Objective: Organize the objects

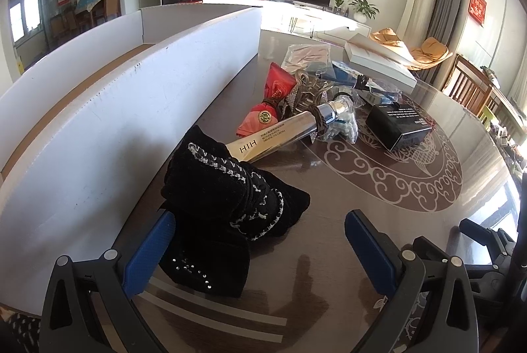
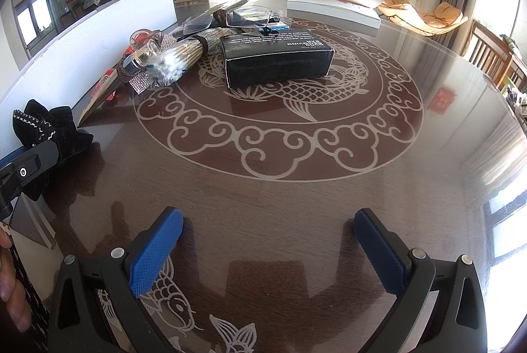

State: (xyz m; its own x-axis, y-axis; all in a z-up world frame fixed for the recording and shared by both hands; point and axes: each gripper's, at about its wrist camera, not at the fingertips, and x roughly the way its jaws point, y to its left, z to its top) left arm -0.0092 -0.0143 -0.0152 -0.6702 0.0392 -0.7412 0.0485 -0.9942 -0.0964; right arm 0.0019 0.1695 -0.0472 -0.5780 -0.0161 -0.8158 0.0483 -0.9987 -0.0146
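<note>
My left claw (image 1: 260,247) gapes wide around the black velvet bow (image 1: 227,198) lying on the tabletop (image 1: 378,221) beside the white box (image 1: 108,109); right claw (image 2: 268,250) idles wide, empty; beyond, the cream tube (image 1: 283,132) waits; next I'd judge: close, lift, box it.

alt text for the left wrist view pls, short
The open left gripper hovers low over a dark patterned table, its left blue finger beside a black velvet bow that lies against a white box wall. Behind the bow lie a gold eye cream tube, red packets and a black carton.
</note>
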